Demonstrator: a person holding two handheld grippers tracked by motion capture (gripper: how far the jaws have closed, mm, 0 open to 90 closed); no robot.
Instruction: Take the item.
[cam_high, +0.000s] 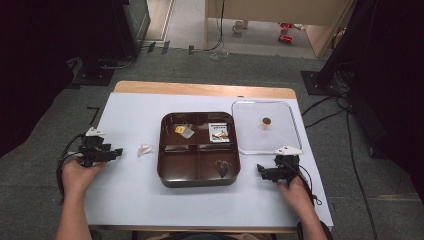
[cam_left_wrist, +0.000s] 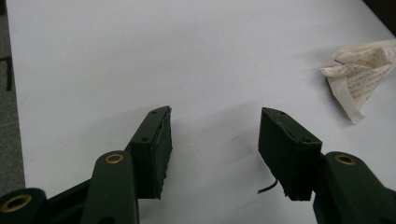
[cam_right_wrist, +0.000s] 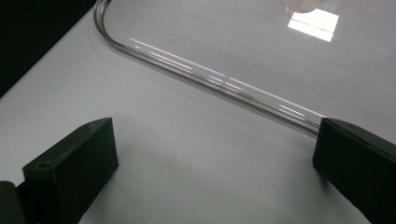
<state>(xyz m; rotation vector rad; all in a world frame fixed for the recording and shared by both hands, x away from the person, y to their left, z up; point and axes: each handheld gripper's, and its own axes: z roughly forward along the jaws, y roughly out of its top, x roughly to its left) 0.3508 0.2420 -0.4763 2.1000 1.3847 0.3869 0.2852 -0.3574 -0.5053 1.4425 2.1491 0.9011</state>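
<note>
The crumpled paper wrapper (cam_high: 144, 150) lay on the white table cover (cam_high: 125, 200), between the left gripper (cam_high: 118, 151) and the brown compartment tray (cam_high: 198, 181), just left of the tray's left wall and touching neither. From the high view its long axis ran roughly left to right across the table, with the narrower, pointed end toward the tray and the broader folded end toward the left gripper, though the piece was too small there to read its folds. In the left gripper view the wrapper (cam_left_wrist: 359, 77) sat ahead and to the right of the jaws, clear of them, its printed cream flaps fanned out and one strip tapering down toward the near edge of the view. The left gripper (cam_left_wrist: 214, 133) rested low over the cover with its jaws spread apart and nothing between the pads but bare white surface. The left hand (cam_high: 80, 175) held it from behind, its nose aimed toward the wrapper and the tray. On the other side, the right gripper (cam_high: 262, 169) lay near the tray's lower right corner, held by the right hand (cam_high: 295, 192). In the right gripper view its jaws stood wide apart over the bare cover (cam_right_wrist: 187, 177), empty, with the rim of the clear lid (cam_right_wrist: 210, 77) running just ahead of them. That clear lid (cam_high: 295, 125) lay flat beside the tray's right wall.
</note>
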